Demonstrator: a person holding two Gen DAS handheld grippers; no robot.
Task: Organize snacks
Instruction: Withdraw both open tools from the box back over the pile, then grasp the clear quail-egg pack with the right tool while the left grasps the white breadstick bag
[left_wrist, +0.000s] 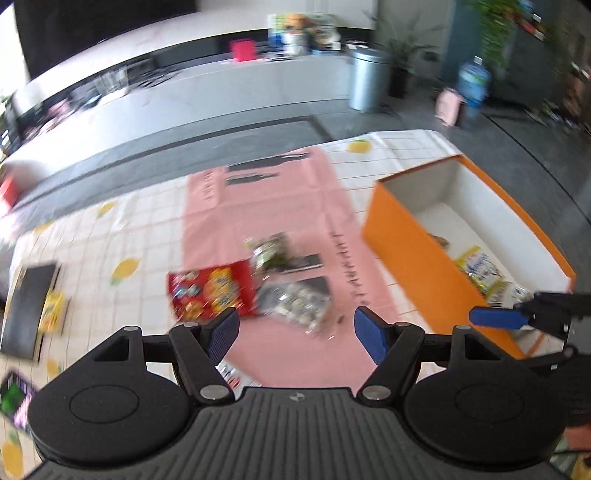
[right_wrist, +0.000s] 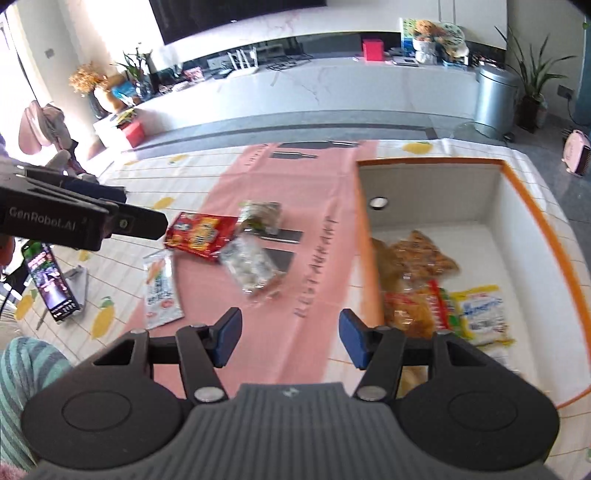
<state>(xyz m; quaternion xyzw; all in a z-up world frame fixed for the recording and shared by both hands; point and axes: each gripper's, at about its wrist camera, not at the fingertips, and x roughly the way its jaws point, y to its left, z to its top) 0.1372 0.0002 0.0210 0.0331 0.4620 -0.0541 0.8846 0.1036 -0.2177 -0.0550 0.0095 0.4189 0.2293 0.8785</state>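
Both grippers, left (left_wrist: 293, 330) and right (right_wrist: 290, 338), have open, empty fingers; packets left of the orange box (right_wrist: 532, 206) overlap, so one grasp may drag two.

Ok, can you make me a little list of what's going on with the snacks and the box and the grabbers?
place: table with lemon cloth and pink mat
box: orange box, open, right of the mat
in box: yellow packet, brown snack bags
still on mat: red bag, clear bag, green bag
beside mat: white packet
left gripper: open, empty, above the mat
right gripper: open, empty, by the box's near corner
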